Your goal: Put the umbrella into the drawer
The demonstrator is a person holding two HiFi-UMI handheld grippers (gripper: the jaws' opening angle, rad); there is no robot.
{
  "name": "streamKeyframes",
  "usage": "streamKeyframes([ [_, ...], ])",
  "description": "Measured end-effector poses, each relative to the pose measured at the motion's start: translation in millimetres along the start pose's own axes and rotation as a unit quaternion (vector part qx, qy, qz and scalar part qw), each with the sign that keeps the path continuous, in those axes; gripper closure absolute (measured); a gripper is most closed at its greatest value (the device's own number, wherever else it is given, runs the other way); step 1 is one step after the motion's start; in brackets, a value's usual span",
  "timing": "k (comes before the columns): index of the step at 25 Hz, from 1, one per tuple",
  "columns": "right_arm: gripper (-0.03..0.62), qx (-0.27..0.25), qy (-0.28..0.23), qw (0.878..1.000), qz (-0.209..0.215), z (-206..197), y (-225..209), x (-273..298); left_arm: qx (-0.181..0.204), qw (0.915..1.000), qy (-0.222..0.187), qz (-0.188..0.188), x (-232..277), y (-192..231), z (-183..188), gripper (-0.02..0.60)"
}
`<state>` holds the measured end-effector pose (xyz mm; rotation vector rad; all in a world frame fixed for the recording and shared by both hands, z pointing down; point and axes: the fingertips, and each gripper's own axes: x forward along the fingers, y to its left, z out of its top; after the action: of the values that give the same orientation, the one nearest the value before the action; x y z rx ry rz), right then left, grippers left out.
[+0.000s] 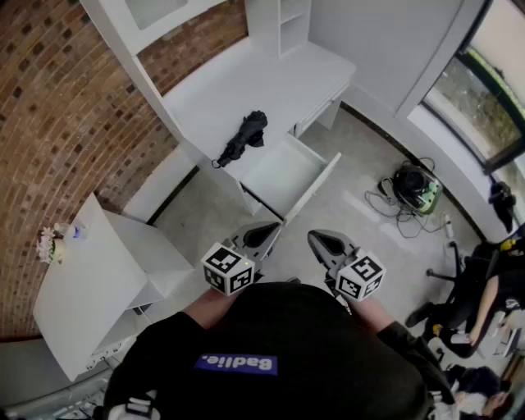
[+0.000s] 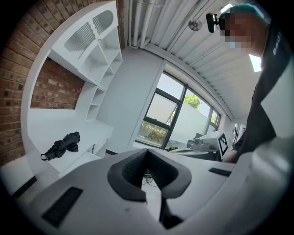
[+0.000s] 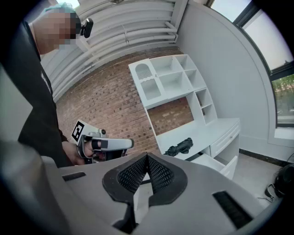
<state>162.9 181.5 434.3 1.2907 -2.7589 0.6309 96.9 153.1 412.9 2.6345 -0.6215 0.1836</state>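
Note:
A folded black umbrella (image 1: 243,137) lies on the white desk top (image 1: 271,78), just left of the pulled-out drawer (image 1: 289,176), which holds nothing. It also shows in the left gripper view as the umbrella (image 2: 61,145) and in the right gripper view as the umbrella (image 3: 179,147). Both grippers are held close to the person's body, well short of the desk. My left gripper (image 1: 267,232) is shut with nothing in it; its pads (image 2: 131,169) meet at the tip. My right gripper (image 1: 320,239) is shut and empty too, and its pads (image 3: 134,174) touch.
A white shelf unit (image 1: 156,25) rises over the desk against a brick wall (image 1: 57,98). A low white cabinet (image 1: 98,279) stands at the left with flowers (image 1: 49,244) on it. Cables and a green device (image 1: 414,187) lie on the floor at the right, beside an office chair (image 1: 476,287).

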Motion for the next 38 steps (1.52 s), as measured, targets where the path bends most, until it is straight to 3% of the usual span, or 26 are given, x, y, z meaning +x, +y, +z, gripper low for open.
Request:
streamKeyframes([
  [18,0.565,0.004,0.007,1.000,0.012,3,-9,13,-0.001,0.9999,-0.010,0.013,4,15,12,0.578],
  [31,0.563,-0.007,0.021,1.000,0.017,26,2,93,-0.012,0.9995,-0.024,0.017,-28,82,38,0.578],
  [38,0.563,-0.016,0.019,1.000,0.004,45,10,151,-0.011,0.9996,-0.027,-0.004,-46,127,57,0.578],
])
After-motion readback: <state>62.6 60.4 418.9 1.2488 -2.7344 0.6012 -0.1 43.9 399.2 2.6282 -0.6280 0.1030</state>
